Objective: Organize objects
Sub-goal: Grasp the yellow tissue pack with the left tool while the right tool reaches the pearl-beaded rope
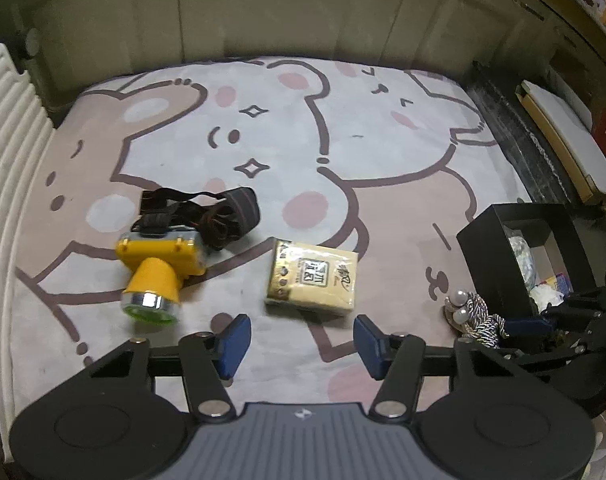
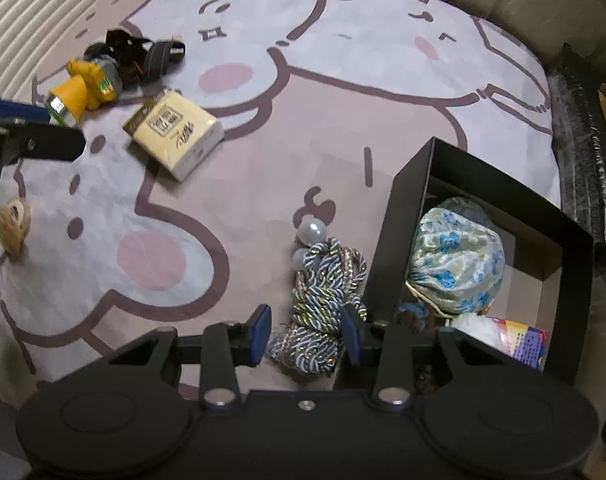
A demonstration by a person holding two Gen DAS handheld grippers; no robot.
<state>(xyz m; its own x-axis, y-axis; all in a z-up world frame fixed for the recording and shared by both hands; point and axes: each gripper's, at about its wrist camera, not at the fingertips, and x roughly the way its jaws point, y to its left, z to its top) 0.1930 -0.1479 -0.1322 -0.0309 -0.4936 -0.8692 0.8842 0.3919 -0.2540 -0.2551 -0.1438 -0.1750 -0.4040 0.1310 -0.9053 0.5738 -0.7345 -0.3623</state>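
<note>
A yellow headlamp (image 1: 155, 268) with a dark strap and a yellow tissue pack (image 1: 313, 278) lie on the cartoon blanket (image 1: 263, 140). My left gripper (image 1: 301, 342) is open and empty, just short of the tissue pack. A twisted blue-white cord with pearl beads (image 2: 323, 292) lies beside an open black box (image 2: 407, 200). My right gripper (image 2: 307, 334) is open, its fingers on either side of the cord's near end. The box holds a blue floral pouch (image 2: 459, 256) and a colourful packet (image 2: 523, 342). The headlamp (image 2: 85, 88) and tissue pack (image 2: 175, 136) also show in the right wrist view.
A small brown bear figure (image 2: 13, 226) lies at the blanket's left. A white ribbed surface (image 1: 7, 140) borders the left side. A dark strip and cardboard boxes (image 1: 563, 140) run along the right, a beige panelled wall (image 1: 263, 8) behind.
</note>
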